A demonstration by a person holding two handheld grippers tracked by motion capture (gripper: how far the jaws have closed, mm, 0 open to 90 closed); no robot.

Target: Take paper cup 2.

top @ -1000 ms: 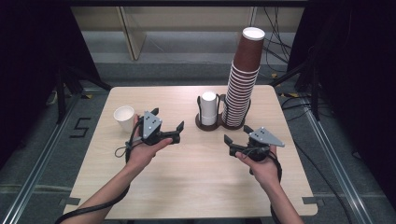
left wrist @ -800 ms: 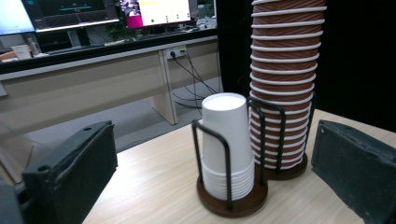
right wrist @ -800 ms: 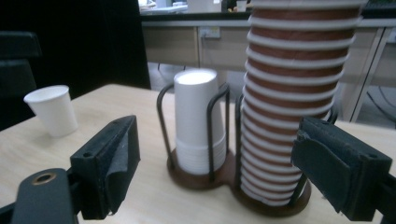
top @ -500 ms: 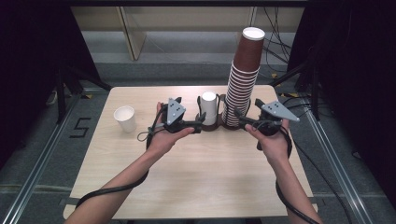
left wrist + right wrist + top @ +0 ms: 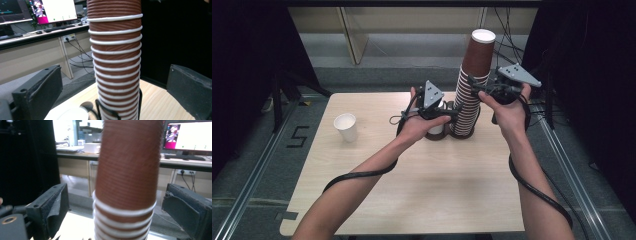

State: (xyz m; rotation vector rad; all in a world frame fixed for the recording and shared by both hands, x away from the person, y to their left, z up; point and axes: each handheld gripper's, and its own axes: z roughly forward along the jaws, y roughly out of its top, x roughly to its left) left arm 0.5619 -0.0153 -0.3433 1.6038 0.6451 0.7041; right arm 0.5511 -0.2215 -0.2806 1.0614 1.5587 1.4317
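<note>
One single white paper cup [image 5: 346,127] stands alone toward the left of the worktop [image 5: 412,190], well apart from everything else. Right of it, near the worktop's far middle, a black wire holder [image 5: 439,135] carries a short white stack [image 5: 436,127] beside one tall stack of brown cups [image 5: 472,90], whose white rims are too many to count surely. Two grippers work at that tall stack. The left gripper [image 5: 452,113] reaches in level from the left at the stack's lower part, hand wrapped round its body, forearm stretched across the worktop. The left gripper view adds what the high view hides: both black jaws stand wide on either side of the ribbed stack [image 5: 116,62], clear of it, with a white cup rim [image 5: 72,113] and the holder's wire [image 5: 105,110] below. The right gripper [image 5: 473,82] is raised higher, near the top brown cup [image 5: 478,52], wrist lifted and arm angled up from the right. The right gripper view shows its jaws, which have just been opening, spread apart around the top cup [image 5: 128,170] without pressing it.
</note>
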